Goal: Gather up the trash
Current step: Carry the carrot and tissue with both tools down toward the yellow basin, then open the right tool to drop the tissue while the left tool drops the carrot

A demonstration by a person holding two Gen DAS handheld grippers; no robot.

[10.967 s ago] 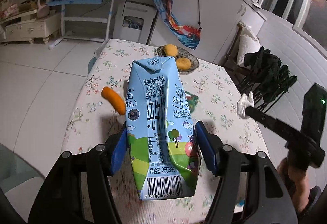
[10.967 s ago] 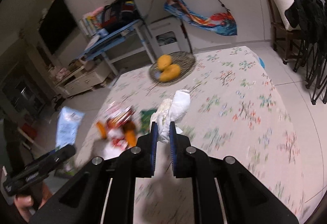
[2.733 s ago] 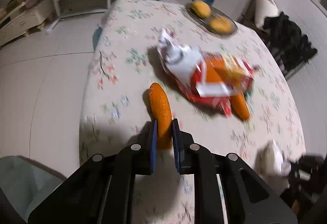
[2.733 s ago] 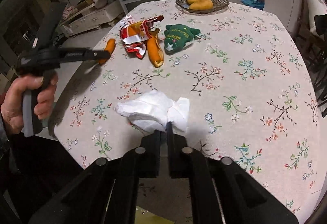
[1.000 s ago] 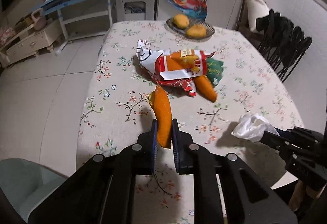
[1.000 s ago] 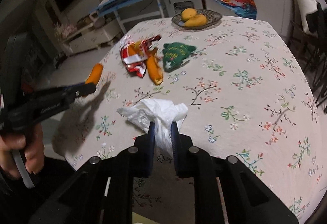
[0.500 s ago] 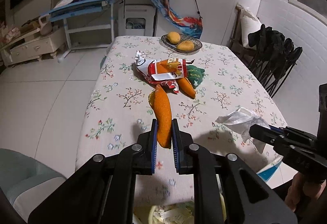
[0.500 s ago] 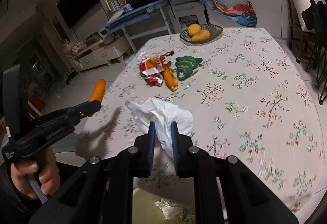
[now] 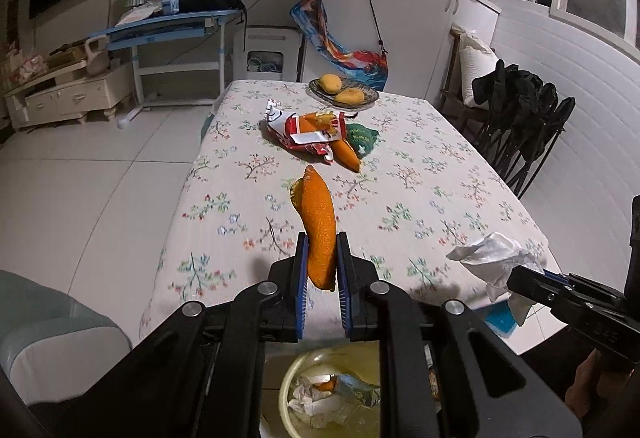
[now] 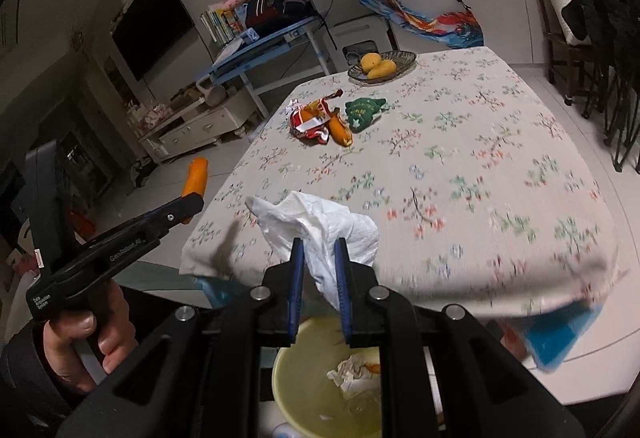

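Observation:
My left gripper (image 9: 322, 266) is shut on an orange peel (image 9: 318, 226) and holds it past the near edge of the floral table (image 9: 400, 206), above a yellow trash bin (image 9: 332, 398). My right gripper (image 10: 319, 270) is shut on a crumpled white tissue (image 10: 320, 226), also over the bin (image 10: 332, 390). The bin holds tissues, a carton and an orange scrap. On the table lie a red snack wrapper (image 9: 312, 130), another orange peel (image 9: 346, 154) and a green wrapper (image 9: 362, 136). The tissue shows in the left wrist view (image 9: 492, 254), the peel in the right (image 10: 196, 174).
A dish with two mangoes (image 9: 344, 92) stands at the table's far end. Black folding chairs (image 9: 520, 118) stand on the right, a blue desk (image 9: 168, 26) at the back left. A pale chair seat (image 9: 48, 322) is at the near left. A blue cloth corner (image 10: 560, 334) hangs under the table edge.
Both grippers have drawn back off the table with the peel and the tissue, and now hang over the trash bin, which has come into fuller view below them.

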